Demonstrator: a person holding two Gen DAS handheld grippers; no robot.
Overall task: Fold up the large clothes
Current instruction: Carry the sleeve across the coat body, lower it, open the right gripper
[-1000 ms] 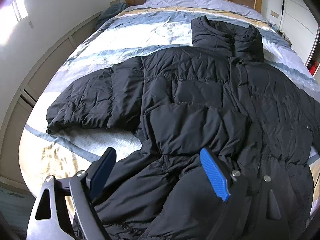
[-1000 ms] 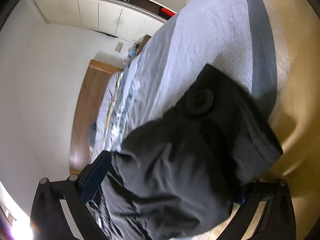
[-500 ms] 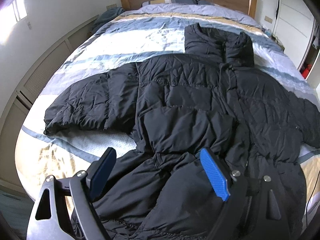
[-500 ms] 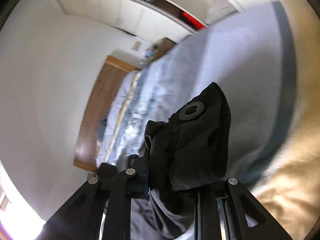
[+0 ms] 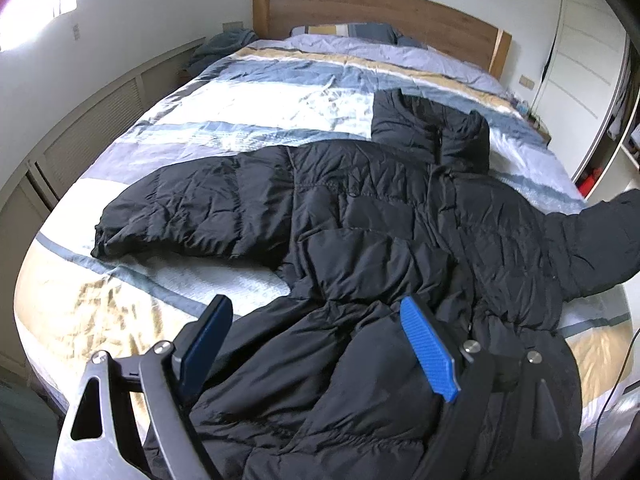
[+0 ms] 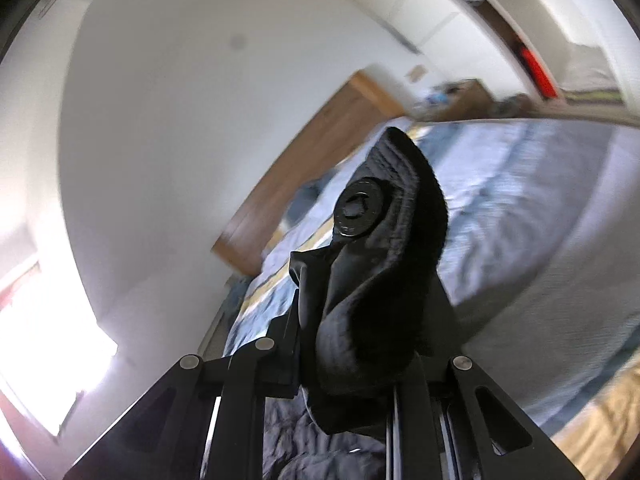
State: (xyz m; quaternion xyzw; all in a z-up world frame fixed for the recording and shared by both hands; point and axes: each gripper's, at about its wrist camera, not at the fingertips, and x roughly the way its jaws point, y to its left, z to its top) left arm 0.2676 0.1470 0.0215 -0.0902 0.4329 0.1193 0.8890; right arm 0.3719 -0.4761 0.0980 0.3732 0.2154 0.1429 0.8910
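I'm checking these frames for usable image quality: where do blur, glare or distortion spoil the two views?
Left wrist view: sharp on the black jacket; window glare blows out the top-left corner; fisheye bends the bed edges. Right wrist view: the background bed and headboard are motion-smeared, window glare at lower left, while the cuff clamped in the right gripper stays fairly crisp.

A bed (image 5: 132,292) with a striped cover bears a black puffer coat (image 5: 380,240) and pillows (image 5: 344,30).
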